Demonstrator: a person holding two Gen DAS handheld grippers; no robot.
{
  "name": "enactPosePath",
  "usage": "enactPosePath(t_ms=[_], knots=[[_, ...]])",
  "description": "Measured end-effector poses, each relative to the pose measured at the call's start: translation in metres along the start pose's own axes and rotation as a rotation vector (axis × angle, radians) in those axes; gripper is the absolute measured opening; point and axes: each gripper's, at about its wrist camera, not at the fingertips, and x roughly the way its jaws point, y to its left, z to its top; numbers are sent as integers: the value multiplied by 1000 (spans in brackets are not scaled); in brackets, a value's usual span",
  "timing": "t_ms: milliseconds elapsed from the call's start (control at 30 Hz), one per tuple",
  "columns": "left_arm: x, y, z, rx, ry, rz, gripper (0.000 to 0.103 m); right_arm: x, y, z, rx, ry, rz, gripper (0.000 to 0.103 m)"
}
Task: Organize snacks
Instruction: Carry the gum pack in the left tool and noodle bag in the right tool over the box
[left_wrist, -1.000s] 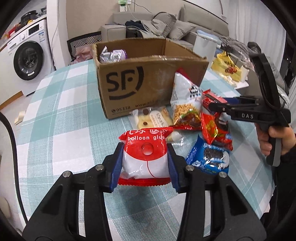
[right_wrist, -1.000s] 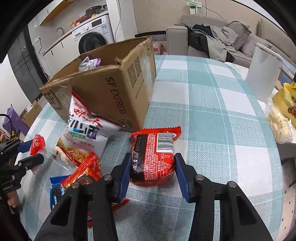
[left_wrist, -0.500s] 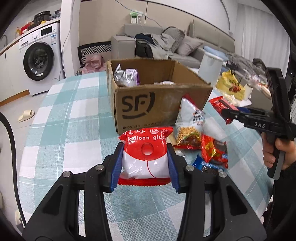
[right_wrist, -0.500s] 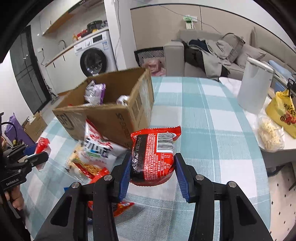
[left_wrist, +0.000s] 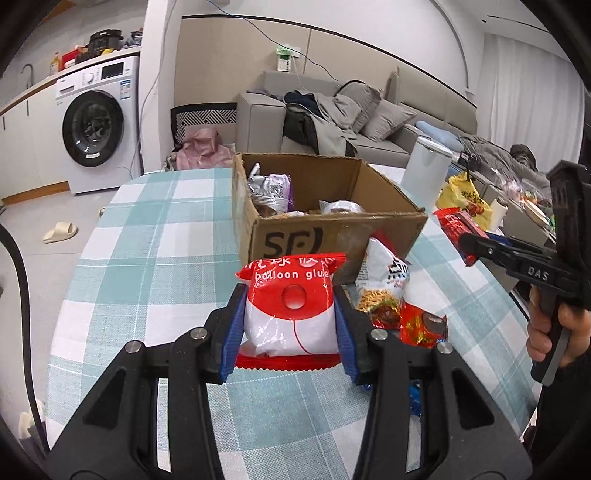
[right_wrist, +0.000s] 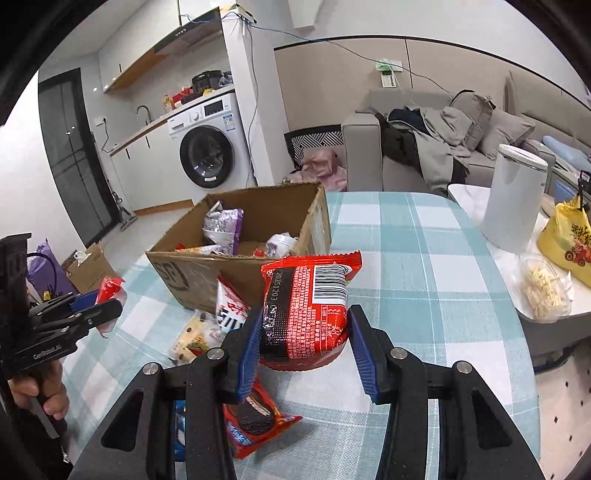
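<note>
My left gripper (left_wrist: 290, 325) is shut on a red and white "balloon glue" bag (left_wrist: 291, 306), held above the checked tablecloth (left_wrist: 147, 258). Just beyond it stands the open cardboard SF box (left_wrist: 332, 236) with several packets inside. My right gripper (right_wrist: 303, 332) is shut on a red packet with a barcode (right_wrist: 306, 306), also in the air, near the box (right_wrist: 192, 273). Each gripper shows in the other's view: the right gripper (left_wrist: 469, 240) and the left gripper (right_wrist: 107, 299). Against the box front lie a noodle snack bag (left_wrist: 384, 280) and a red cookie packet (left_wrist: 421, 325).
A white cylindrical bin (right_wrist: 513, 199), a yellow bag (right_wrist: 565, 240) and a clear bag (right_wrist: 543, 291) sit on a side surface to the table's right. A washing machine (left_wrist: 92, 129) and a sofa (left_wrist: 332, 122) stand behind the table.
Both grippers have risen with their packets still held. The table and loose snacks sit lower in both views, and the inside of the box has come into sight.
</note>
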Motion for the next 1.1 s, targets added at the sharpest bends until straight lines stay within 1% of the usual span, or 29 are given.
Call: enactPosePath(t_ms=[67, 200, 500, 867, 1100], knots=[[-1, 2, 2, -10, -5, 1, 41, -2, 1, 1, 3, -4, 11, 46], [-3, 1, 5, 5, -17, 18, 41, -2, 4, 2, 7, 1, 12, 46], [-2, 3, 16, -6, -38, 25, 41, -4, 14, 5, 11, -29, 71, 46], [9, -1, 40, -3, -67, 25, 41, -5, 28, 17, 0, -57, 108, 46], [20, -7, 53, 1, -73, 22, 41, -4, 34, 22, -8, -73, 139, 46]])
